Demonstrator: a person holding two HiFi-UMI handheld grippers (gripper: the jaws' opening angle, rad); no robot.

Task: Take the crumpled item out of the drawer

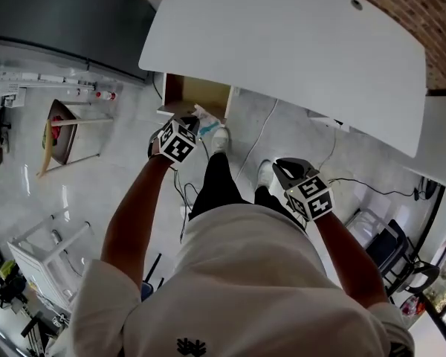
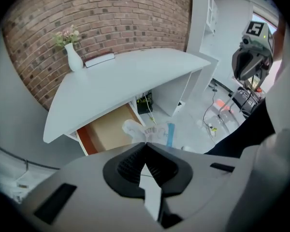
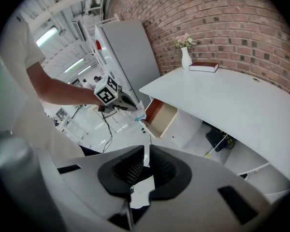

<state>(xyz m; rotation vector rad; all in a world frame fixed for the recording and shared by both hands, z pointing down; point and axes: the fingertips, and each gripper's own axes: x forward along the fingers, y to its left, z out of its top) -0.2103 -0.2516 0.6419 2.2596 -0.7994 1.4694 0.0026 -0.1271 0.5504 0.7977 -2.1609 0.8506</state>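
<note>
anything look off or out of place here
Only mildly: the drawer under the white desk stands open, and the crumpled item is pinched in the left tongs just outside it rather than lying inside. Nothing looks spilled or broken.

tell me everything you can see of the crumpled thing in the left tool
The crumpled item looks like thin whitish paper or plastic, wrinkled, with faint print and a blue strip along one edge. The shut left tool pinches it at its tips, in the air just outside the open drawer.
</note>
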